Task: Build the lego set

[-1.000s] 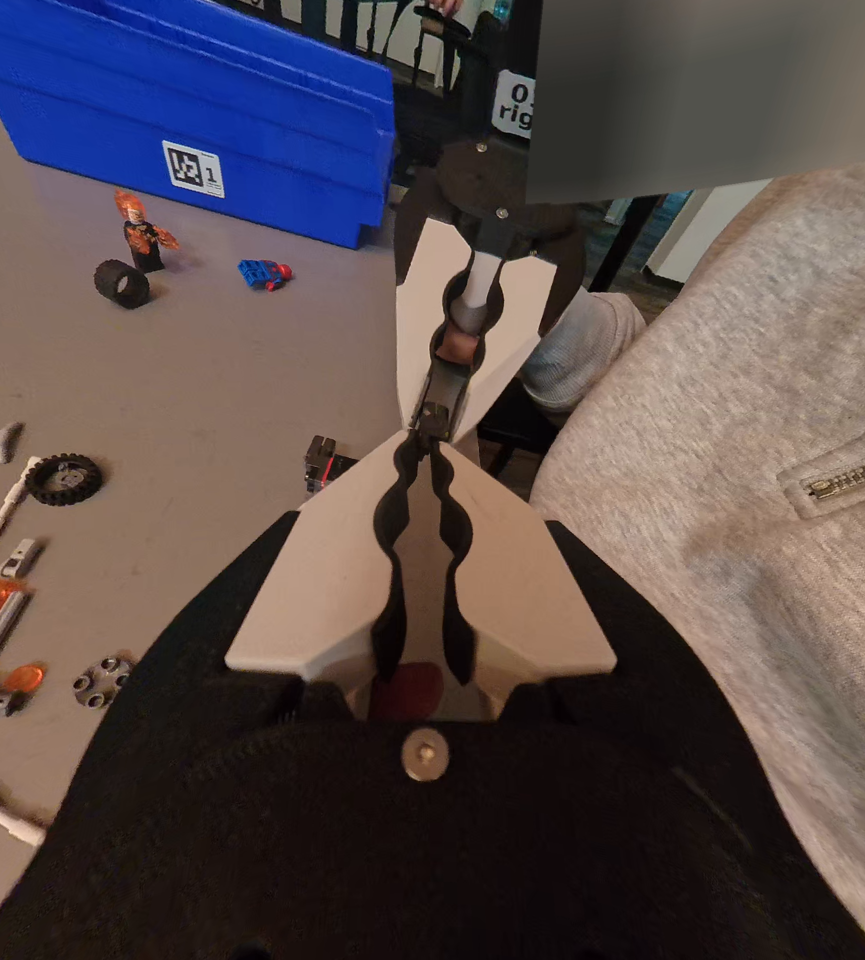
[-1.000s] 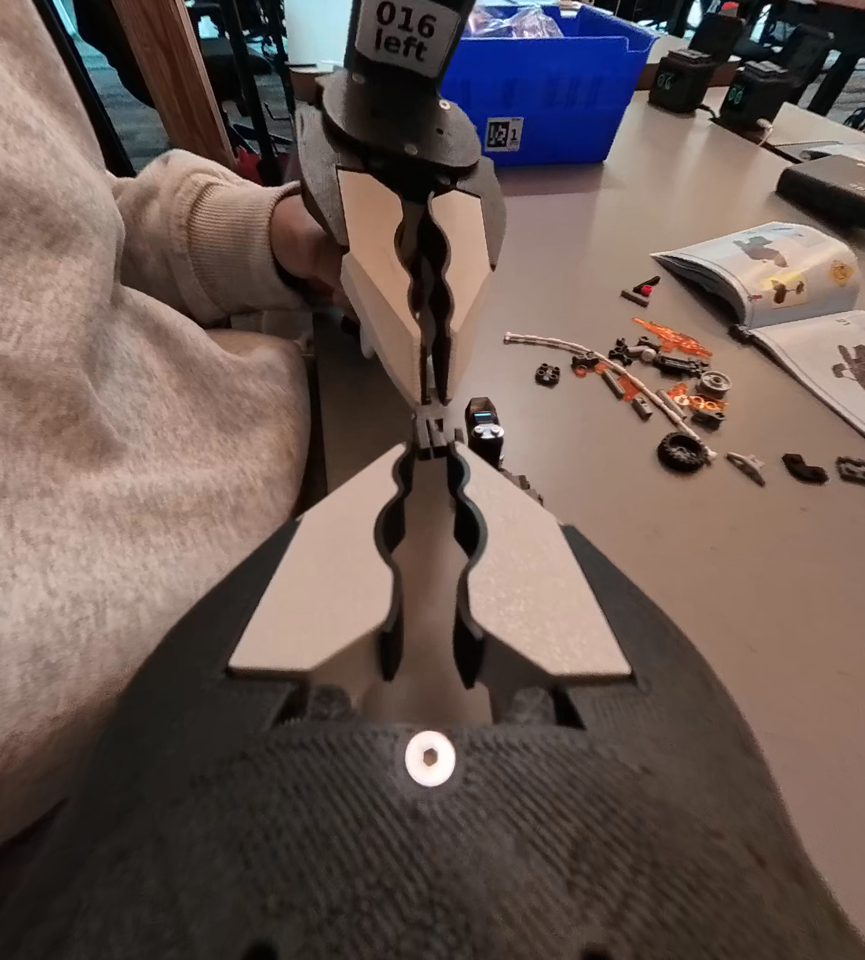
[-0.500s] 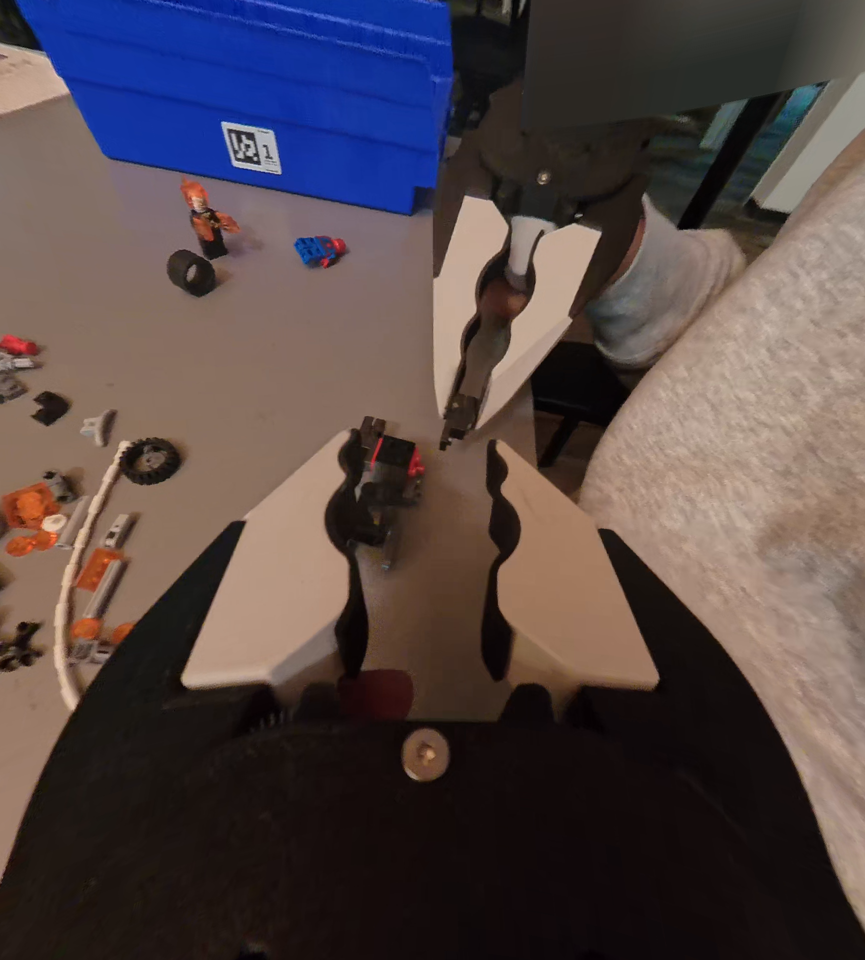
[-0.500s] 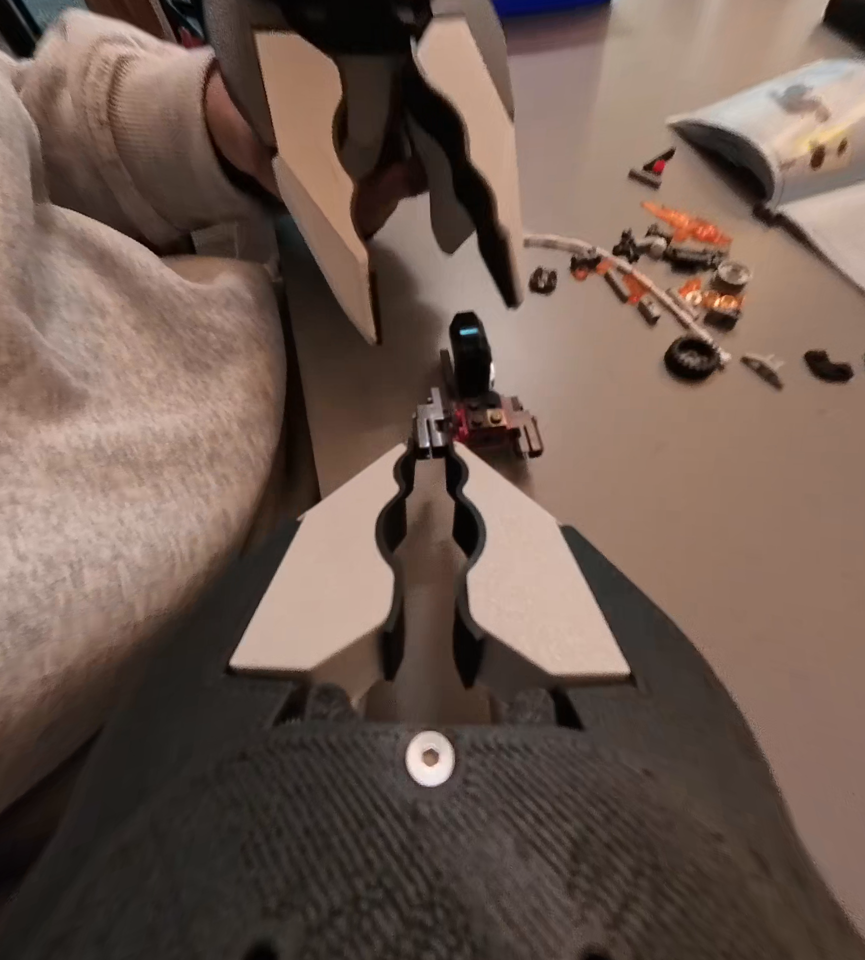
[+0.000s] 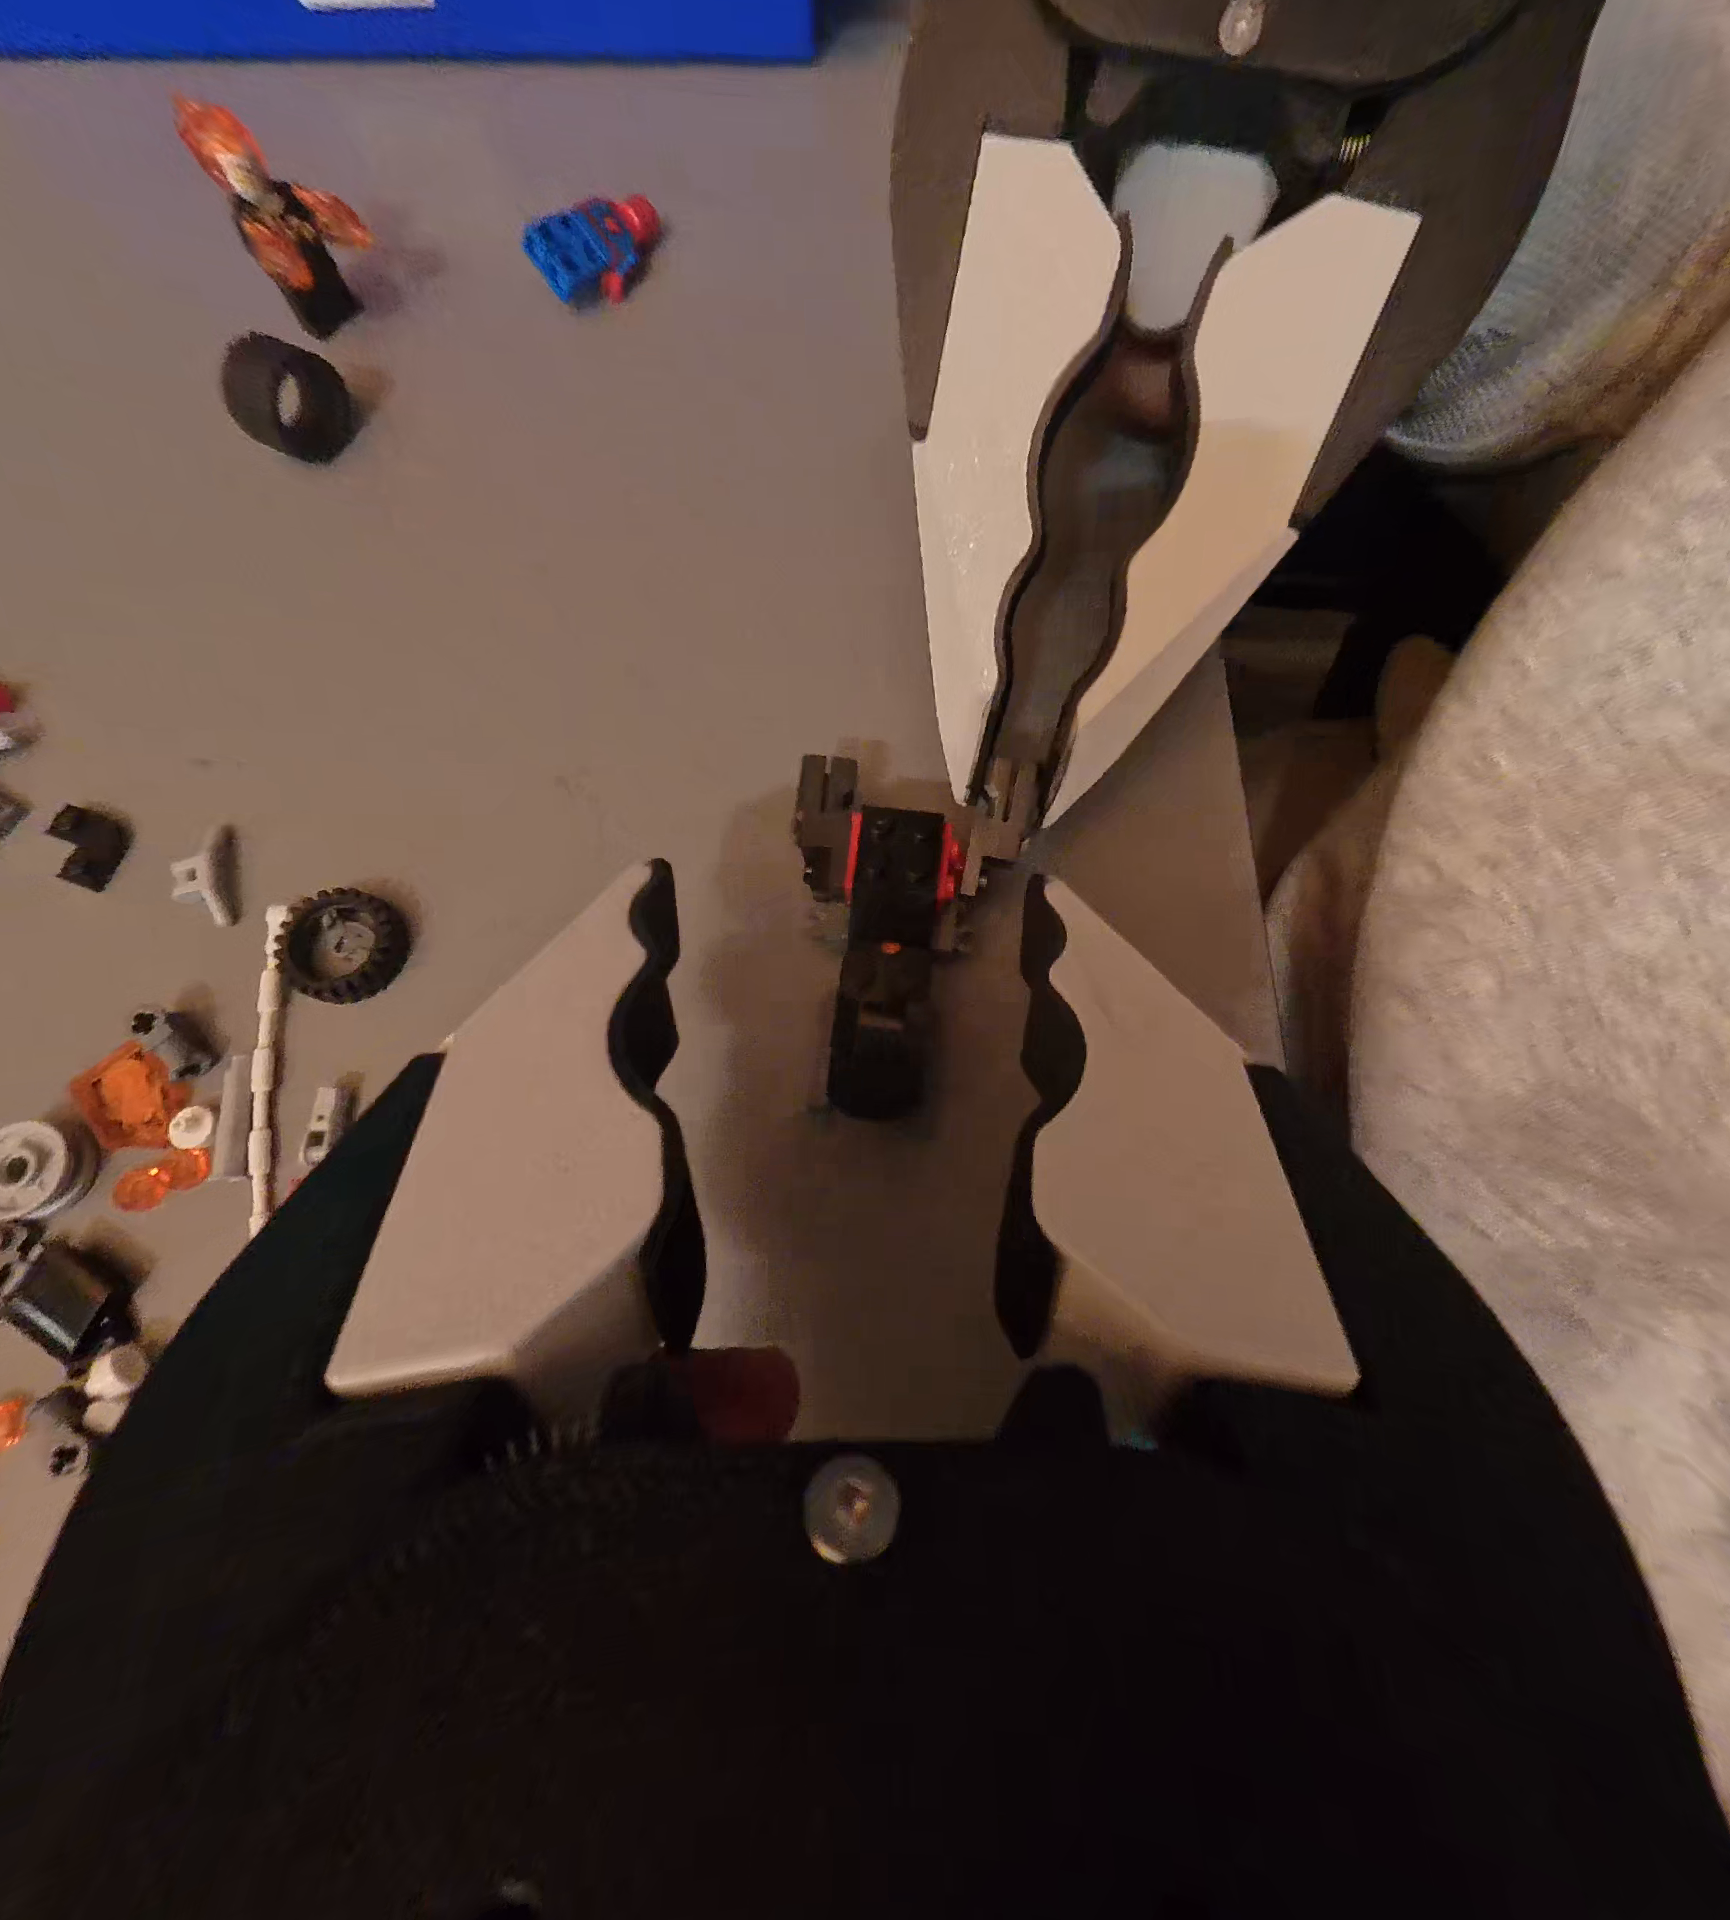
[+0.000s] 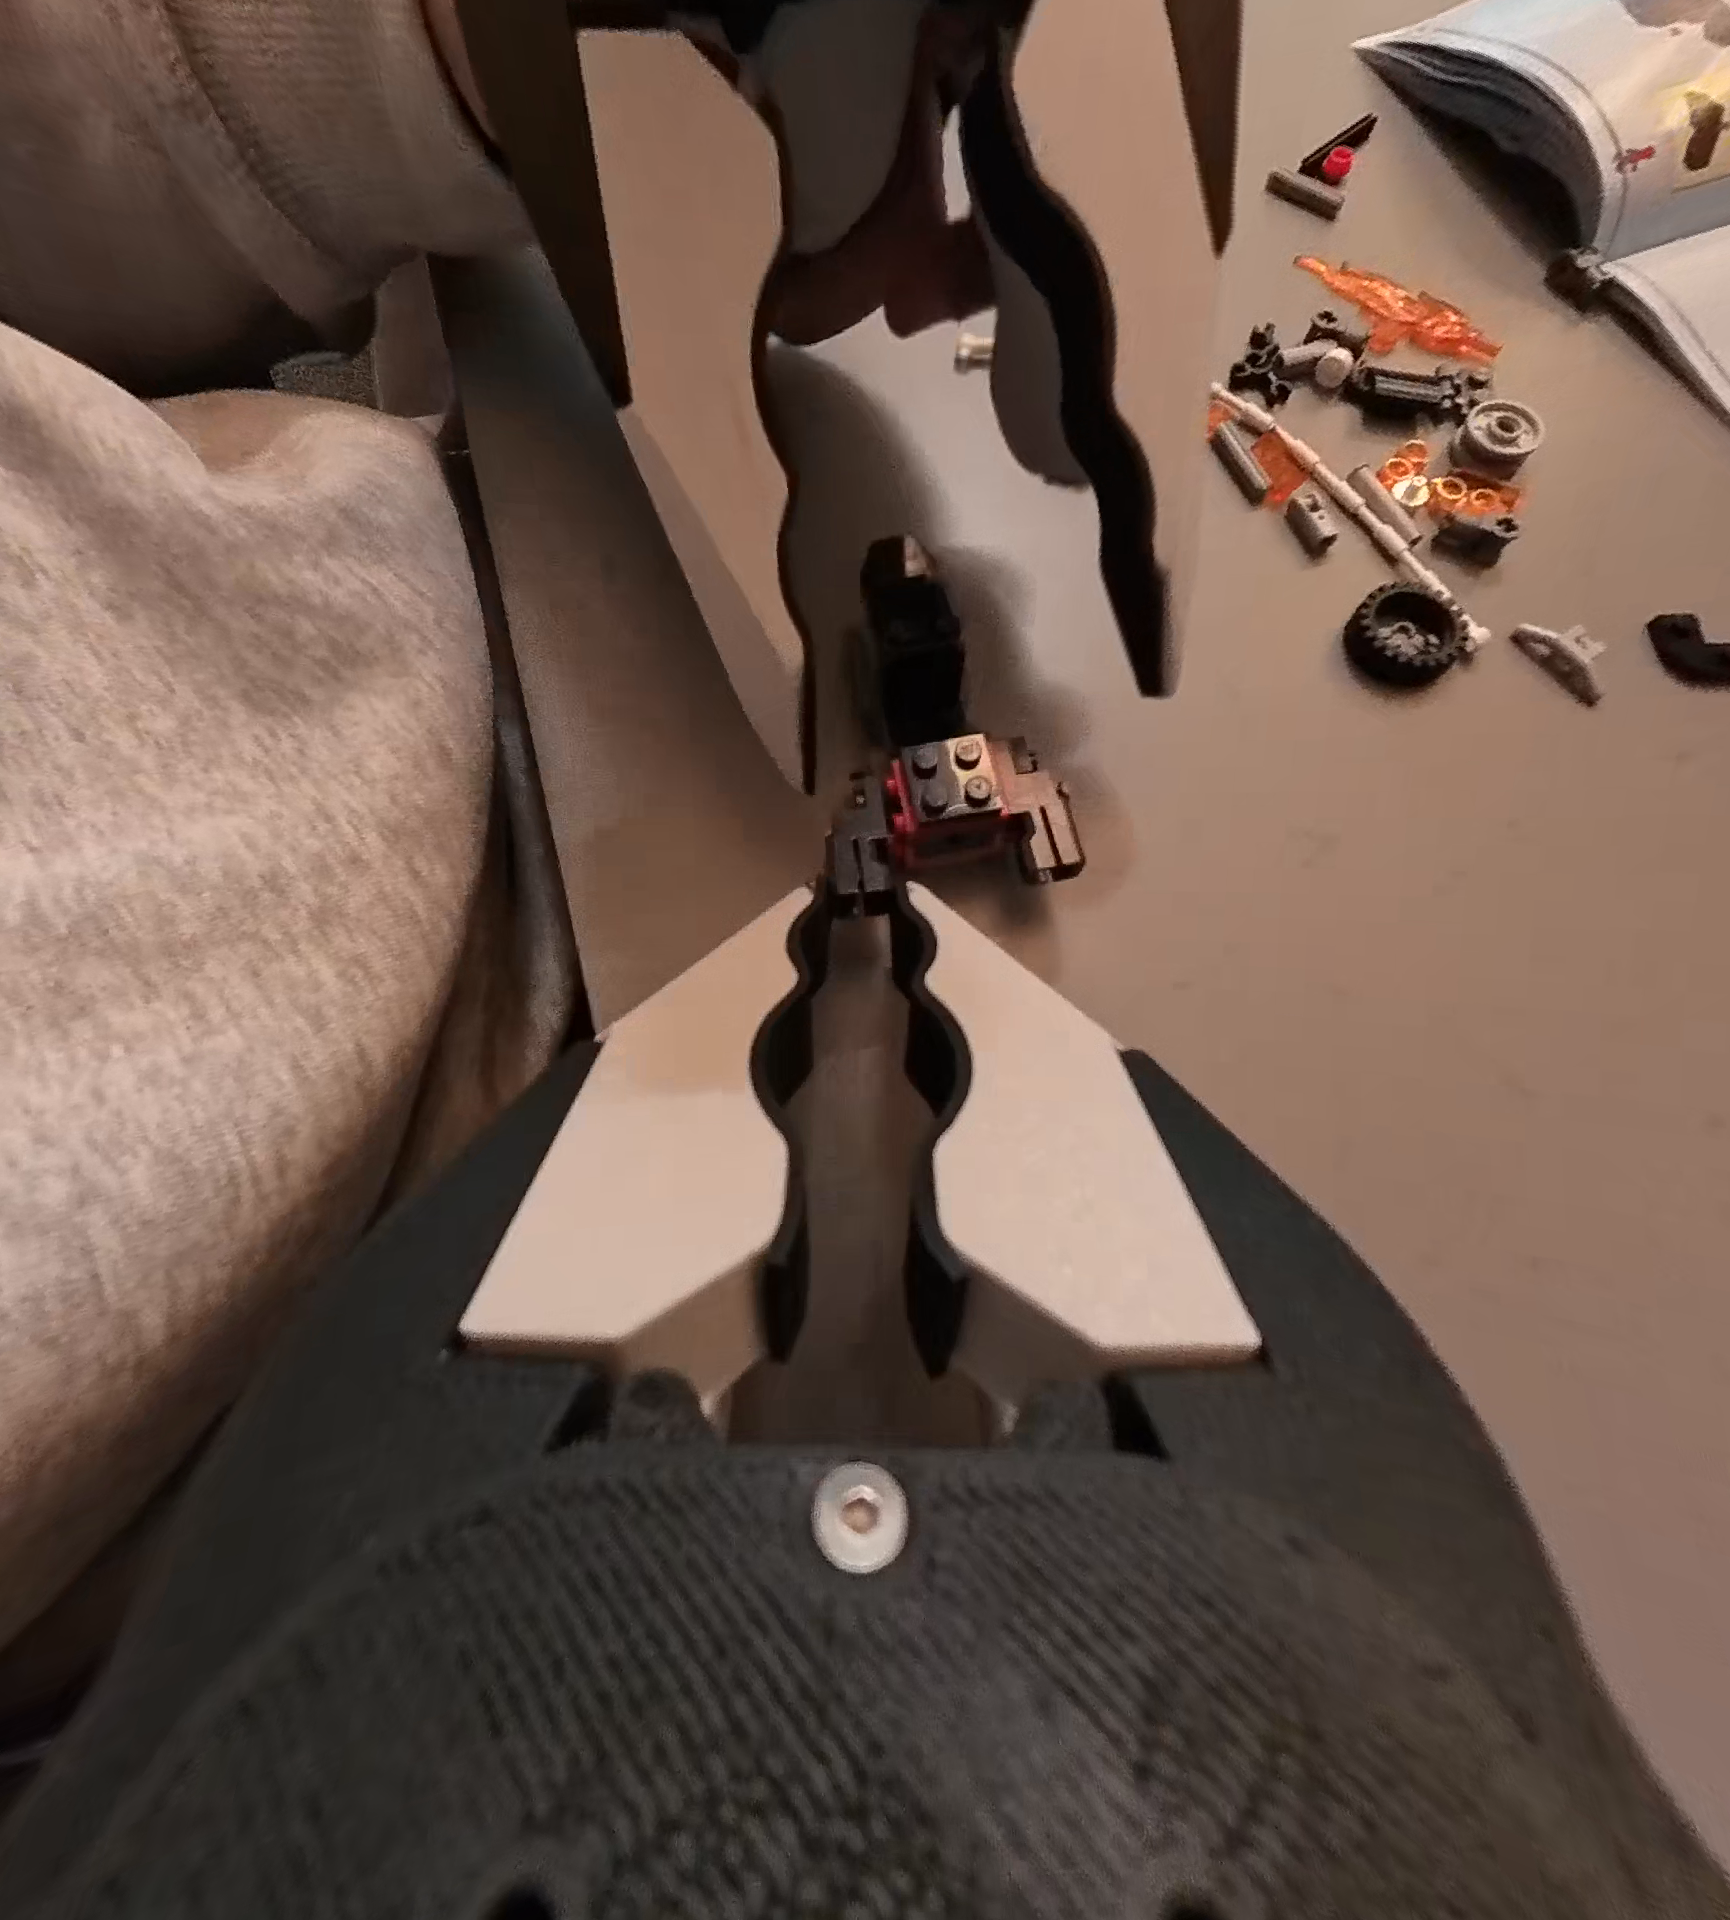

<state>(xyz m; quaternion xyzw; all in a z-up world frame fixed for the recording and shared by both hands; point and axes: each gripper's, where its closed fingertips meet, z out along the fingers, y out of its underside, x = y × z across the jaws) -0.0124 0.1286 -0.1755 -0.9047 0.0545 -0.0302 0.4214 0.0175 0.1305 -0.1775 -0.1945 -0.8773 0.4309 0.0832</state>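
A black and red lego assembly (image 5: 882, 883) lies on the grey table (image 5: 580, 623) near its edge. My left gripper (image 5: 845, 899) is open and empty, with its fingers on either side of the assembly. My right gripper (image 5: 998, 816) comes in from the far side. It is shut on a small dark grey piece (image 5: 991, 831) held against the assembly's red side. In the right wrist view the right gripper (image 6: 856, 906) pinches that piece (image 6: 859, 842) beside the assembly (image 6: 949, 795). The open left gripper (image 6: 975, 727) hangs over it.
Loose parts lie to the left: a tyre (image 5: 289, 400), a wheel (image 5: 347, 945), orange flame pieces (image 5: 128, 1107) and two minifigures (image 5: 279, 229). A blue bin (image 5: 373, 26) stands at the back. An open booklet (image 6: 1671, 156) lies far right. A grey sleeve (image 5: 1567, 935) borders the table edge. To reach the wheel (image 5: 347, 945) in a straight line is about 6 centimeters for my left fingers, about 12 centimeters for my right. It turns up in the right wrist view (image 6: 1405, 612) as well.
My left gripper has opened and let go of the small piece. Both grippers have come down to the assembly on the table. My right gripper still holds the piece.
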